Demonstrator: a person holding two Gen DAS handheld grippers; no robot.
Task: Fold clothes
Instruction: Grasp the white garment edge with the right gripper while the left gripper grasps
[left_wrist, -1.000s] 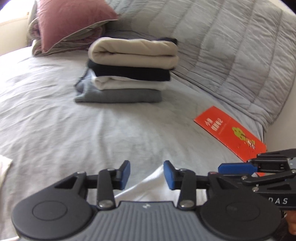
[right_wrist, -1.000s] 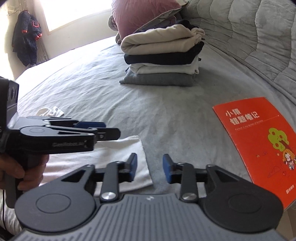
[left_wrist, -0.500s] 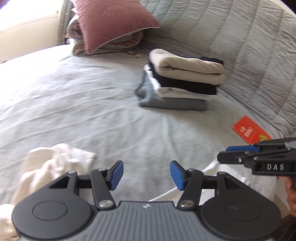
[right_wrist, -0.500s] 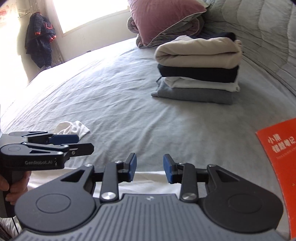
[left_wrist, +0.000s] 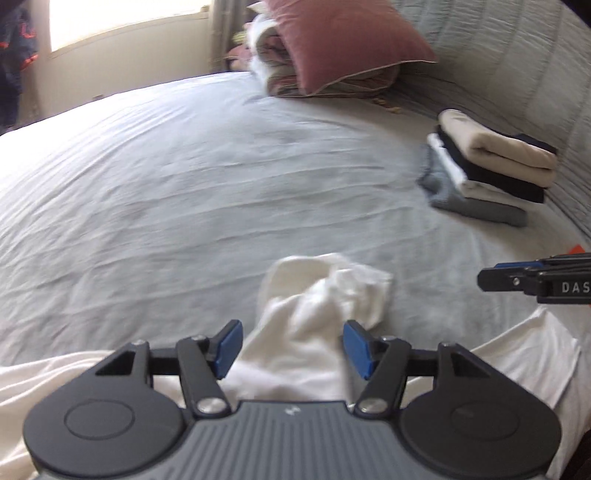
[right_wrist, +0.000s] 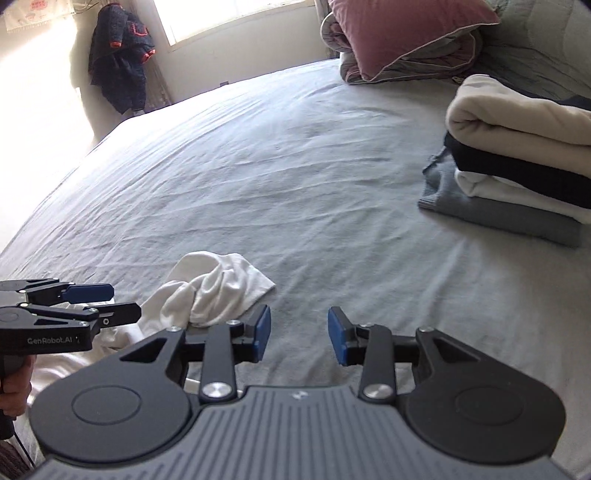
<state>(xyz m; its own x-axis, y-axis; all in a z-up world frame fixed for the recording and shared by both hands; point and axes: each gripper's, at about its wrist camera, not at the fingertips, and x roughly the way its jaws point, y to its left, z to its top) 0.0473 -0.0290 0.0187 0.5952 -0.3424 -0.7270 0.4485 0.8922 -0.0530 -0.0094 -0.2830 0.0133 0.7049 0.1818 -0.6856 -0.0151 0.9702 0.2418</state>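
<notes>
A white garment (left_wrist: 325, 295) lies partly spread on the grey bed sheet (left_wrist: 184, 206), with one end bunched into a crumpled heap (right_wrist: 221, 284). My left gripper (left_wrist: 293, 347) hovers over that heap with its jaws opening; the fabric shows in the gap but the pads do not press it. From the right wrist view the left gripper (right_wrist: 125, 302) is at the left edge, held by a hand (right_wrist: 14, 384). My right gripper (right_wrist: 299, 336) is open, opening a little, over bare sheet just right of the heap. It also shows at the right edge (left_wrist: 487, 274) of the left wrist view.
A stack of folded clothes (right_wrist: 517, 177) sits at the right, by the quilted grey cover (left_wrist: 517, 55). A pink pillow (right_wrist: 406, 33) lies on bedding at the back. A dark jacket (right_wrist: 118, 55) hangs by the window. An orange booklet's edge (left_wrist: 578, 249) peeks above the right gripper.
Both grippers swung left across the bed. The folded stack slid to the right of both views, the orange booklet nearly left sight, the crumpled white heap came to centre, and the left jaws widened.
</notes>
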